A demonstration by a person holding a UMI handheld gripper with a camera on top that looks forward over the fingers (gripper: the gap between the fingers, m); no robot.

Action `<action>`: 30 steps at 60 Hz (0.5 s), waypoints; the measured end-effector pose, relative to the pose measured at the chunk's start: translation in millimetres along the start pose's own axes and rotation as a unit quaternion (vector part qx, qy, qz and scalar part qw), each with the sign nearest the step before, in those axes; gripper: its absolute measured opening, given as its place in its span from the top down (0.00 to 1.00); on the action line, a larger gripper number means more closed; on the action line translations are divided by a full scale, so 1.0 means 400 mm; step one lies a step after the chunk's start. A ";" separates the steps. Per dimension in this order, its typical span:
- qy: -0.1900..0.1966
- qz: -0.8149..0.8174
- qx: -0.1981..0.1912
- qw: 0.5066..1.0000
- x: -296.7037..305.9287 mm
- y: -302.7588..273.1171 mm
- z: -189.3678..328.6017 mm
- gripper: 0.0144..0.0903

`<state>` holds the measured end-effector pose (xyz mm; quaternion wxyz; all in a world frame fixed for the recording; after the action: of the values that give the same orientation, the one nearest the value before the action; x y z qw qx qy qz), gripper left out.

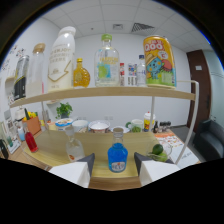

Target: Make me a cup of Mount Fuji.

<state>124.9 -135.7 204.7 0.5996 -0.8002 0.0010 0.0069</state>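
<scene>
Gripper [113,161]: jaws wide apart, holding nothing; the blue bottle [117,157] stands upright on the wooden counter [50,142] between and just ahead of the fingertips, with a gap at each side. Flanking it: a clear stoppered bottle [73,145] to the left, a glass bowl of limes [159,150] to the right, a red bottle [30,141] farther left. Beyond: small bowls [99,125] on the counter; upper shelf [107,92] carries a white bottle [62,57], amber bottle [80,74], clear green-capped bottle [107,62] and yellow cartoon can [159,61].

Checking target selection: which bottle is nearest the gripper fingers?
The small blue bottle on the lower shelf, standing just ahead of the open gripper, in line with the gap. The clear bottle stands off to one side; the rest sit on the top shelf.
</scene>
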 end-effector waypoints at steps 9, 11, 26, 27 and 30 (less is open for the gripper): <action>0.000 -0.007 -0.007 1.000 0.013 0.008 0.073 0.48; -0.002 -0.008 -0.007 1.000 0.014 0.010 0.082 0.53; -0.006 0.002 -0.014 1.000 0.014 0.009 0.077 0.71; -0.007 0.003 -0.015 1.000 0.013 0.008 0.074 0.71; -0.012 0.008 -0.015 1.000 0.004 0.000 0.057 0.71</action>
<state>126.5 -114.0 198.3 0.5871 -0.8092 0.0005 0.0212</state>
